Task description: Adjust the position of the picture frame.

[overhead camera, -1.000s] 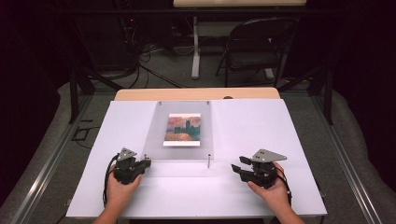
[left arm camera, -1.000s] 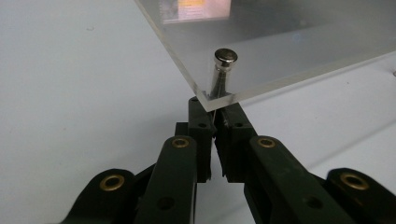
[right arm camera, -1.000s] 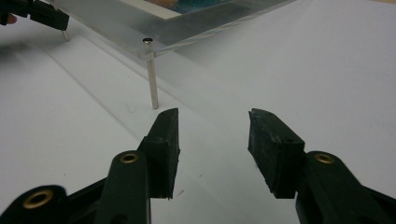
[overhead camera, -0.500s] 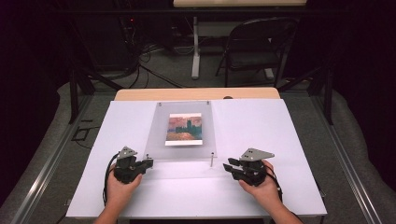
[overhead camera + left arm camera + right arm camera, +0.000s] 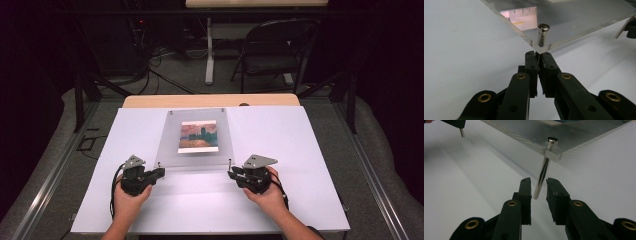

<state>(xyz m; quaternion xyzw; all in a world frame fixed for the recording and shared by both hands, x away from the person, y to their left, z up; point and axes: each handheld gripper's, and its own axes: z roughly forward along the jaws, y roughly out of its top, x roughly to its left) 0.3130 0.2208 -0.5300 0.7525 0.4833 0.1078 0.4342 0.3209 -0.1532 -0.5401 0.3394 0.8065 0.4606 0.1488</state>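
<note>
Two grippers are working at a clear plastic panel's (image 5: 195,142) near corners.
The left gripper (image 5: 537,56) is pinching a thin steel pin (image 5: 541,37); the right gripper's (image 5: 537,185) jaws are closing, spread around a shiny round pin (image 5: 543,171).

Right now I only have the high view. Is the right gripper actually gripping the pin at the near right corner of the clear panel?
Observer: Not yet. In the right gripper view the right gripper has the right pin between its jaws with a gap on each side. The jaws have just been closing.
Operator: And the left one?
Observer: The left gripper is shut on the left pin, just under the corner of the clear panel.
Operator: Is the right pin straight?
Observer: No, it leans. Its lower end sits nearer the jaw on the left of that view.
</note>
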